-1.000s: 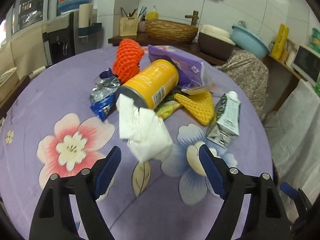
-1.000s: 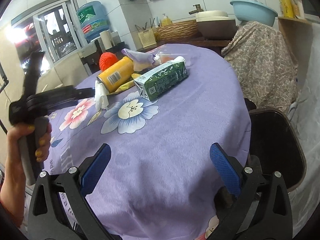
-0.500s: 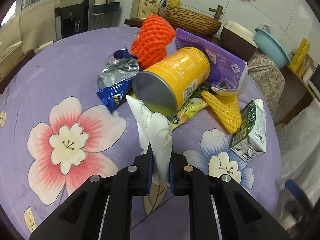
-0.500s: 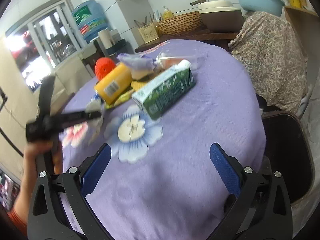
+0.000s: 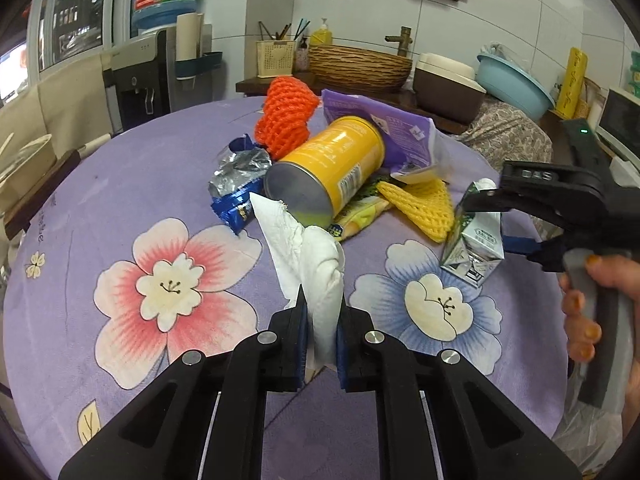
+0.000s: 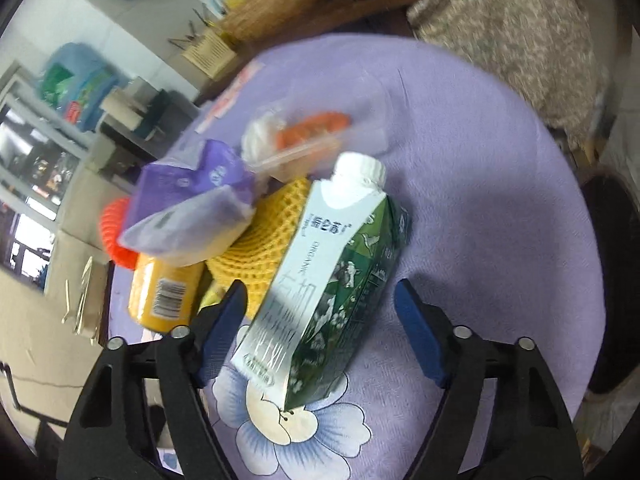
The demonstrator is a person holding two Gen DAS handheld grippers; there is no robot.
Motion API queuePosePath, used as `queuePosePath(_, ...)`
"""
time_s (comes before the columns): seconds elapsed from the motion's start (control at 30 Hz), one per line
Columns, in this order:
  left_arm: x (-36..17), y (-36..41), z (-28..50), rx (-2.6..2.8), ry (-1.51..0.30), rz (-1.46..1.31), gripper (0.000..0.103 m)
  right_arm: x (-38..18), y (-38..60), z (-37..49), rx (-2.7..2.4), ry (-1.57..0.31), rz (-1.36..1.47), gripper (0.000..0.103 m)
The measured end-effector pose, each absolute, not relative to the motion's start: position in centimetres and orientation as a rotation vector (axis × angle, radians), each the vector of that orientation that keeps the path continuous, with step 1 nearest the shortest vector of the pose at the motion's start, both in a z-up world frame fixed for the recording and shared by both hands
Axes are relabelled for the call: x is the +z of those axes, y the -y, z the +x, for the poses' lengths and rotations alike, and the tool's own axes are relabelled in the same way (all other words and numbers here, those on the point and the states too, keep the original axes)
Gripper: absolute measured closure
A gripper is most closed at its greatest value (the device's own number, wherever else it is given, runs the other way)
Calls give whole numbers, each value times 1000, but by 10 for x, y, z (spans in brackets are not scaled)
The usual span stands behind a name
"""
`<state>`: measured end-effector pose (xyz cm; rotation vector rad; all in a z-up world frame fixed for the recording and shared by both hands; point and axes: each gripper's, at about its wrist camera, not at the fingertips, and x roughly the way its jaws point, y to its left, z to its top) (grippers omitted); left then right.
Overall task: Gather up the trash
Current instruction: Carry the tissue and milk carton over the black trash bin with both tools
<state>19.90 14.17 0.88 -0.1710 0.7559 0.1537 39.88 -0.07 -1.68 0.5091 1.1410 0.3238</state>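
Note:
My left gripper [image 5: 322, 340] is shut on a crumpled white tissue [image 5: 308, 256] and holds it above the purple flowered tablecloth [image 5: 120, 184]. My right gripper [image 6: 320, 336] is open, its jaws on either side of a green and white milk carton [image 6: 328, 292] lying on the cloth; the carton also shows in the left wrist view [image 5: 476, 244]. Behind lie a yellow can [image 5: 328, 172] on its side, an orange foam net [image 5: 286, 118], a yellow foam net [image 5: 420, 204], a purple packet [image 5: 384, 128] and a blue-silver wrapper [image 5: 236, 184].
A dark bin [image 6: 612, 288] stands off the table's right edge. A counter behind holds a wicker basket [image 5: 360, 68], a brown pot [image 5: 446, 84] and a blue basin [image 5: 514, 84]. A water dispenser [image 5: 148, 72] stands at the back left.
My left gripper closed on the tissue and lifted it. My right gripper moved forward to the milk carton, its open jaws now around it.

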Motion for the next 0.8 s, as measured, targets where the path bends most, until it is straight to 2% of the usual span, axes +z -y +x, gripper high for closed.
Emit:
queuePosePath(0.1, 5, -138, 198, 146, -760, -160, 91, -19, 1, 402, 305, -1148, 526, 36)
queuePosePath(0.5, 5, -126, 187, 81, -752, -170, 91, -29, 34, 387, 500, -1139, 629, 41)
queuePosePath(0.8, 12, -77, 170, -52, -717, -114, 91, -4, 80, 325, 680, -994, 455, 45)
